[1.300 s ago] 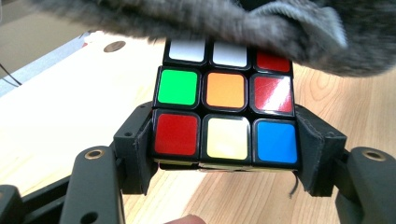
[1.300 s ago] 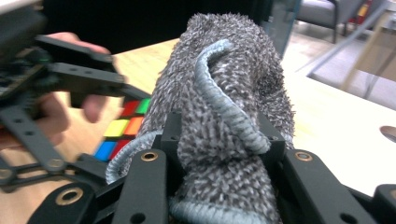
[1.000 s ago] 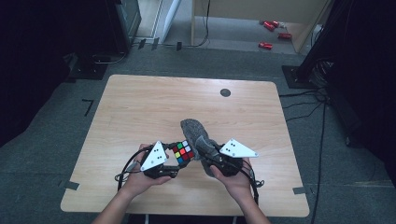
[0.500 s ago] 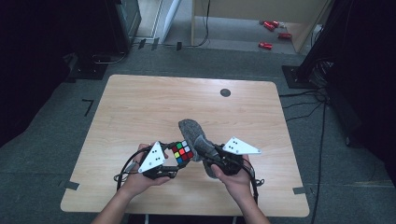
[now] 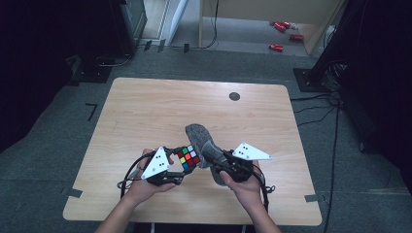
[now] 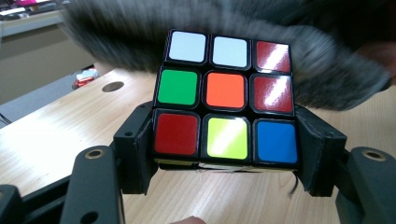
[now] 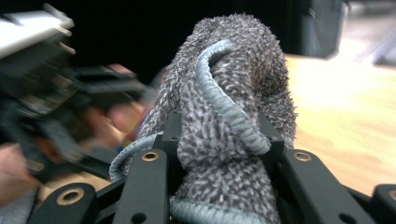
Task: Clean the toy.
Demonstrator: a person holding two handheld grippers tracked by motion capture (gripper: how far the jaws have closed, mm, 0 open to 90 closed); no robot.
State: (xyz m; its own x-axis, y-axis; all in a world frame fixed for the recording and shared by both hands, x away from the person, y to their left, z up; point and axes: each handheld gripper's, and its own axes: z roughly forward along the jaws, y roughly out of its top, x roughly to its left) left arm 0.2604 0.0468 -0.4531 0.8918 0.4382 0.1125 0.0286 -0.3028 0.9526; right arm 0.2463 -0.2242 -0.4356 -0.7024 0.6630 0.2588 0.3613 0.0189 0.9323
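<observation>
A colour cube [image 5: 188,157] with red, green, white and blue squares is clamped in my left gripper [image 5: 180,165], held above the near middle of the wooden table [image 5: 145,111]. In the left gripper view the cube [image 6: 226,95] fills the gap between the black jaws, whose pads press on its two sides. A bunched grey cloth [image 5: 204,145] with a pale blue hem is pinched in my right gripper [image 5: 214,158]. It rests against the cube's far and right sides. The right gripper view shows the cloth [image 7: 231,107] standing up between the jaws, with the left gripper [image 7: 60,116] blurred beyond.
A small dark round spot [image 5: 234,96] marks the table's far right part. Black stands and cables ring the table on the grey floor. Red items [image 5: 277,47] lie on the floor far behind.
The cloth has shifted slightly against the cube; both hands stay in the same place.
</observation>
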